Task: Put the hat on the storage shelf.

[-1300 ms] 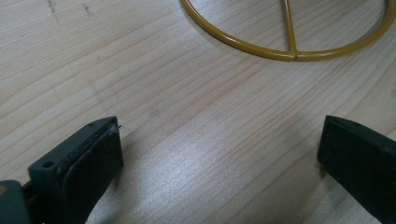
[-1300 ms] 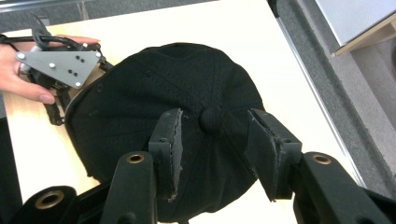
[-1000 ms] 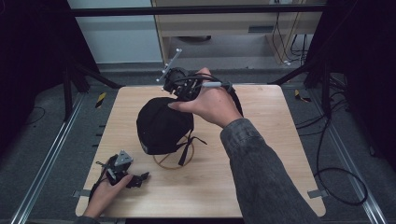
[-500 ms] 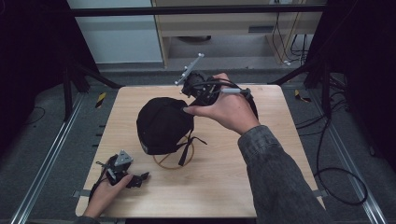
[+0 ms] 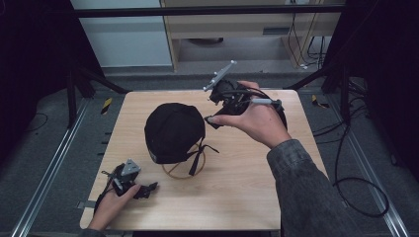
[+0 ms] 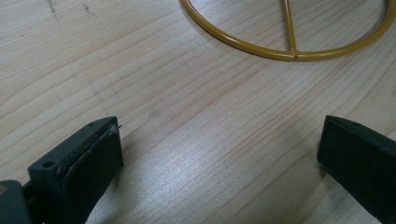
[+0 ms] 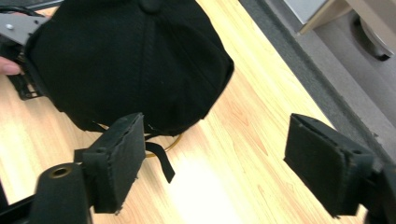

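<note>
A black cap (image 5: 174,131) rests on a yellow wire ring stand (image 5: 180,173) in the middle of the wooden table (image 5: 237,197). My right gripper (image 5: 213,112) hovers just off the cap's far right side, pointing back at it. Its jaws have just been opening and stand open with nothing between them. In the right gripper view (image 7: 219,168) the cap (image 7: 130,60) lies beyond the jaws, with a strap (image 7: 159,163) hanging down. My left gripper (image 5: 146,188) rests open on the table near the front left. Between its jaws (image 6: 219,154) is bare wood, with the ring (image 6: 261,46) ahead.
The table's far edge (image 5: 197,92) runs just behind my right hand. Metal floor rails (image 5: 54,163) flank the table, and cables (image 5: 346,148) trail over the floor at the right. A low shelf unit (image 5: 237,29) stands behind.
My right hand has drifted rightwards off the cap's top, and its jaws have spread apart. The left hand and the cap have stayed put.
</note>
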Demonstrator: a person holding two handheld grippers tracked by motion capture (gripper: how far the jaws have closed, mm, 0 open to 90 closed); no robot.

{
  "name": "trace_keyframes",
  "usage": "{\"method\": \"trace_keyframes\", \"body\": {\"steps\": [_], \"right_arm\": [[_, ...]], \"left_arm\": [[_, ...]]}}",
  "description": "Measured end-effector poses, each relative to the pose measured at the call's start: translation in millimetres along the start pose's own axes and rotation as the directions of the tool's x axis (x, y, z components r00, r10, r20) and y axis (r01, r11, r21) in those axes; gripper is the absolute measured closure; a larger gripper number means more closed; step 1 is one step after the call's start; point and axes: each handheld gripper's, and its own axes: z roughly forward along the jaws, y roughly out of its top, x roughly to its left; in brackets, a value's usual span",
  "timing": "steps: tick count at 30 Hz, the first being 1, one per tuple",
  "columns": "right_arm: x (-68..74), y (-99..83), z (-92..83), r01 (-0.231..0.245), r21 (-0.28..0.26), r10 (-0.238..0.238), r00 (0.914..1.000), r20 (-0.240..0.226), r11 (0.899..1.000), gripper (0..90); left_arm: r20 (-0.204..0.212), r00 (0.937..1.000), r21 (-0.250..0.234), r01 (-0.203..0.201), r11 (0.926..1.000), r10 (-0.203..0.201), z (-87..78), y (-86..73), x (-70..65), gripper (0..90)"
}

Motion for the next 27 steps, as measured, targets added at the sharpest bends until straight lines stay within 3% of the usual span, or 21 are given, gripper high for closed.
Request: {"method": "trace_keyframes", "body": {"steps": [17, 27], "right_arm": [[-8.8, -32.3, -5.8, -0.037, -0.030, 0.039, 0.9970, 0.066, 0.999, 6.1], [-18.7, -77.9, -1.2, -0.102, -0.019, 0.103, 0.9898, 0.099, 0.995, 5.8]], "left_arm": [[0.000, 1.0000, 0.000, 0.000, 1.0000, 0.000, 0.0, 0.0, 0.0, 0.0], [-0.001, 1.0000, -0.002, 0.000, 1.0000, 0.000, 0.2, -0.1, 0.0, 0.0]]}}
